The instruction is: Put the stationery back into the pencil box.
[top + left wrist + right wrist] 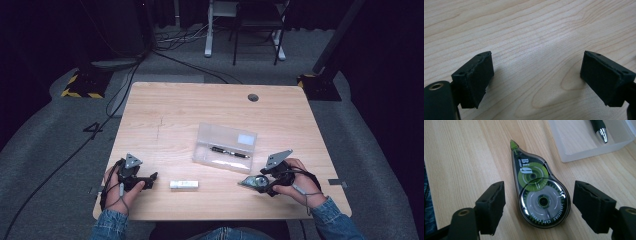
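Doing: putting desk things in the clear box (pixel 226 148), I think.
Done: pen (pixel 229 152) is in the box.
Tape roller (pixel 537 198): flat on table, near front edge, right side, by box.
R claw (pixel 539 207): wide open around roller, not squeezing.
L claw (pixel 536 77): wide open, holds nothing.
Left: roller + white eraser (pixel 183 184).
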A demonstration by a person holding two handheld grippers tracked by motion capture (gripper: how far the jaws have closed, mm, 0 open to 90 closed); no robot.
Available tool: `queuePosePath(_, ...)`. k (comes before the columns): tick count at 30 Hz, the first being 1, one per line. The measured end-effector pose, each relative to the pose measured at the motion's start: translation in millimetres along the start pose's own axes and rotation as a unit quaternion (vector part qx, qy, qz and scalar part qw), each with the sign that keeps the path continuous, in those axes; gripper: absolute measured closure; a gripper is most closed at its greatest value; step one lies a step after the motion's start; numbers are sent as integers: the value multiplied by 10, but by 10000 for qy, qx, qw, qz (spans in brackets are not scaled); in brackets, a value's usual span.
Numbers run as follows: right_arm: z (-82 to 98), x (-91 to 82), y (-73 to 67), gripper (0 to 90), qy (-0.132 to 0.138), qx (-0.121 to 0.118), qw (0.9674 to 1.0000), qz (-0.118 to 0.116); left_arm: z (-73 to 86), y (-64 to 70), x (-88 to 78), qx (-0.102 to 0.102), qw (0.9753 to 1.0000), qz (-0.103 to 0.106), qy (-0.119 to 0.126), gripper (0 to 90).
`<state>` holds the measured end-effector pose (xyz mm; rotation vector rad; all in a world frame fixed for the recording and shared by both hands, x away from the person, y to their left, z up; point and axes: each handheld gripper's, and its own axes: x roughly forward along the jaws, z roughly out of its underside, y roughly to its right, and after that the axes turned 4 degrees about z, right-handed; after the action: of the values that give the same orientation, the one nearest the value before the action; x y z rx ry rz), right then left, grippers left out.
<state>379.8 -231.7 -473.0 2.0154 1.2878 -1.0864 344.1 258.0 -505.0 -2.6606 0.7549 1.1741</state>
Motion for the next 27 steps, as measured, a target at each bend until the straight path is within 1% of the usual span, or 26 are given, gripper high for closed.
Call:
queuePosePath(2,0,6,-4,304,-52,-64,10000,-5,0,0,1,-1,10000,1,2,118)
queuePosePath(4,-2,12,-9,331,-90,-195,9998,9,0,-1,1,-2,10000,6,4,118)
queuePosePath(6,-5,15,-13,348,-110,-225,9997,0,0,0,1,0,10000,1,3,118)
queuePosePath(9,-3,30,-14,348,-170,-281,9995,-40,0,0,1,1,10000,2,3,118)
queuePosePath(13,0,60,-18,335,-226,-311,9993,-33,0,0,1,0,10000,4,6,118)
queuePosePath(14,-3,61,-20,348,-236,-328,9992,-35,1,0,1,-2,10000,3,5,118)
queuePosePath(16,-10,57,-26,414,-251,-471,9986,46,1,-1,1,0,10000,7,6,118)
queuePosePath(17,-13,53,-33,417,-279,-507,9983,54,0,0,0,2,10000,4,-1,118)
queuePosePath(23,-16,48,-42,419,-301,-543,9980,65,0,-1,2,1,10000,5,6,118)
queuePosePath(27,-22,45,-49,420,-320,-628,9975,98,0,0,1,1,10000,3,3,118)
